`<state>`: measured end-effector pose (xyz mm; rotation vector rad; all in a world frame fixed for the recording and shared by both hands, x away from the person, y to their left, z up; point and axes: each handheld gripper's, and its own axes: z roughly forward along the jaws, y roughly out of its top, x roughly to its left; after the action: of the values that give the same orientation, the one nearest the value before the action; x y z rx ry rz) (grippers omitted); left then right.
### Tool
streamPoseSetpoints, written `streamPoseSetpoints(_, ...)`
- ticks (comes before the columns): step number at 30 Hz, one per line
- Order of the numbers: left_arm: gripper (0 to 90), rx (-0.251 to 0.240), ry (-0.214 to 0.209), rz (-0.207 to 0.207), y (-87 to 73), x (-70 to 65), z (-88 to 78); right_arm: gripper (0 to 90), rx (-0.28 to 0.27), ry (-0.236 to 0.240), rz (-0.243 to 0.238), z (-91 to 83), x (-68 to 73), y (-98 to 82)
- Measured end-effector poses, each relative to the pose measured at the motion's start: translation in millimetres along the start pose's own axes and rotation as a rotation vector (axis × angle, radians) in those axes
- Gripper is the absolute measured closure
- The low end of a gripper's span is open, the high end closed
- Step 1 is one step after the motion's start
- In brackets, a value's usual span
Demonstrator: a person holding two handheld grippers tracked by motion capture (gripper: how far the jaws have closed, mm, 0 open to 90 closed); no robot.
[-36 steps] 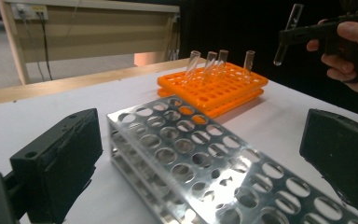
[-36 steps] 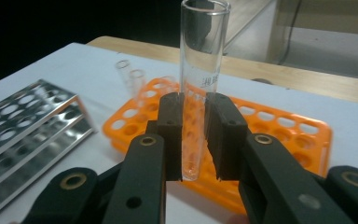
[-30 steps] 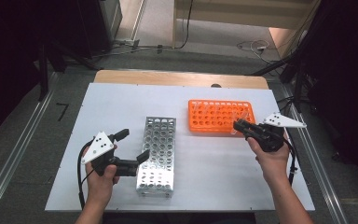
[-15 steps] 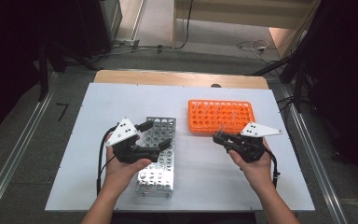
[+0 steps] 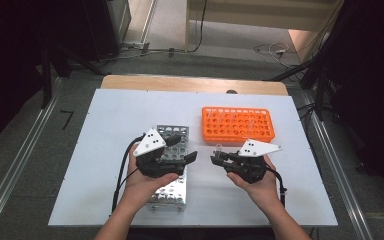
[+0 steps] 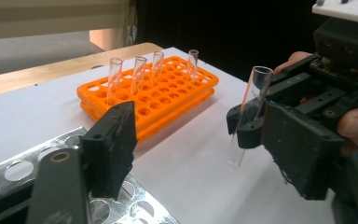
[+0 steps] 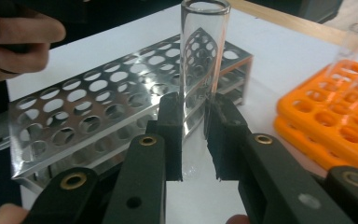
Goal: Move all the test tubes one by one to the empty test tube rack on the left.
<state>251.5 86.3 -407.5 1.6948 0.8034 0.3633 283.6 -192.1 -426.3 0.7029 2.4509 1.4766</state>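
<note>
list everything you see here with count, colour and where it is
metal rack: one, silver, table centre-left, under the left claw
plastic rack: one, orange, far right of the table
tubes in the plastic rack: four, clear, upright along its far side
held tube: one, clear, upright in the right claw
table: one, white
left claw: one, black, over the metal rack, jaws apart and just been closing, nothing between them
right claw: one, black, shut on the held tube

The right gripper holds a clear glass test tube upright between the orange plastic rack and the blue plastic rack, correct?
Not quite: the second rack is perforated silver metal, not blue plastic. The right gripper does hold the clear glass test tube upright beside the orange plastic rack, as the right gripper view shows.
</note>
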Motion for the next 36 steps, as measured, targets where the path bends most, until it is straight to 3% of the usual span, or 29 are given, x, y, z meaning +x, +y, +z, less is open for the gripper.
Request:
streamPoseSetpoints(7,33.2,0.013,-0.039,-0.001,-0.9,-7.3,5.6,74.0,0.015,0.024,-0.030,6.6,10.4,0.3)
streamPoseSetpoints(18,49.2,0.048,-0.102,0.043,-2.7,-22.9,15.7,74.0,0.046,0.033,-0.082,15.0,23.7,0.6)
streamPoseSetpoints(27,63.4,0.071,-0.112,0.053,-3.5,-26.5,19.1,74.0,0.060,0.027,-0.121,18.0,31.5,1.5)
streamPoseSetpoints(36,69.5,0.071,-0.112,0.052,-2.8,-26.8,19.4,74.0,0.060,0.031,-0.130,19.4,32.2,1.6)
